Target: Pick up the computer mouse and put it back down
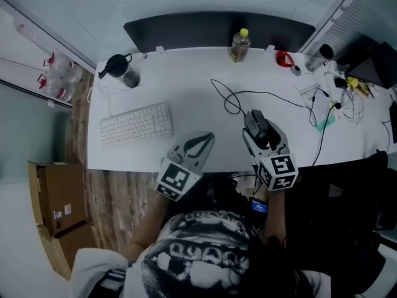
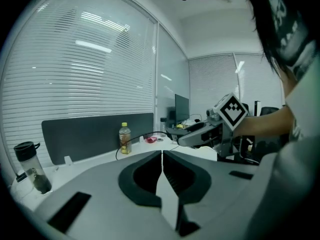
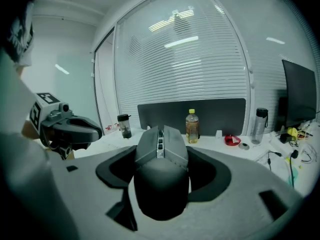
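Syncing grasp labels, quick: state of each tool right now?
Left tool: closed, empty.
Right tool: closed on the dark grey corded computer mouse.

Looks like an office: long white surface [image 1: 186, 79] bearing a keyboard [image 1: 136, 123] and cables [image 1: 273, 94], dark partition [image 1: 211, 30] along the far edge, blinds [image 2: 75, 69] beyond, monitor [image 3: 299, 91] far right.

1. the left gripper [image 1: 209, 138] is showing a pale grey shell, with black lining curving back behind its jaws.
2. the right gripper [image 1: 255, 121] is showing the same grey and black.
3. a marker cube [image 1: 175, 180] with black-and-white squares is sitting behind each gripper's jaws.
4. the person is wearing a black-and-white patterned top [image 1: 198, 253].
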The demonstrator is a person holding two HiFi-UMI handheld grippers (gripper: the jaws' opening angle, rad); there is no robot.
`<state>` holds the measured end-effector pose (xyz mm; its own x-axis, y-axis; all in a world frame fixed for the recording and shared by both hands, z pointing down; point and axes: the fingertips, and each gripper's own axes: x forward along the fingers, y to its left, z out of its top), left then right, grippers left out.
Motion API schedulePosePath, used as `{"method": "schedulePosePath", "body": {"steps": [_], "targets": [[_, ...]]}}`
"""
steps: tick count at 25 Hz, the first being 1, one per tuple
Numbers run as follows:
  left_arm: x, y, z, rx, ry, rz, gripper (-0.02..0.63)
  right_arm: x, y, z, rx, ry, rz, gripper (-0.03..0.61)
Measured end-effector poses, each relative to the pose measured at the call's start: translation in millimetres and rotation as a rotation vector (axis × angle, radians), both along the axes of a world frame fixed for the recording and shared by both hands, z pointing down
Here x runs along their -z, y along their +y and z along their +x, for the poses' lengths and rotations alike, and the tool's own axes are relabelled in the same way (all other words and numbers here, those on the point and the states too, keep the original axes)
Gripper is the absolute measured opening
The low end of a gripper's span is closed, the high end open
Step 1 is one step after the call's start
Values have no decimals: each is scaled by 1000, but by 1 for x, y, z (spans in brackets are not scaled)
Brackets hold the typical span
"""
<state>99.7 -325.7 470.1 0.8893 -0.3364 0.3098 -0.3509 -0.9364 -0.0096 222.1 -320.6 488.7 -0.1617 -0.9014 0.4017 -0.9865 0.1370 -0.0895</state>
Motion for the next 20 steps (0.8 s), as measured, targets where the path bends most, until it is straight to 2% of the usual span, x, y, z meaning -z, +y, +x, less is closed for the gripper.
{"method": "schedulePosePath", "body": {"steps": [9, 20], "targets": [[0, 39, 70, -56, -12, 0, 8, -28, 62, 97, -112, 22, -64, 299], [-11, 70, 125, -77, -41, -12, 8, -116, 120, 194, -241, 50, -217, 299]]}}
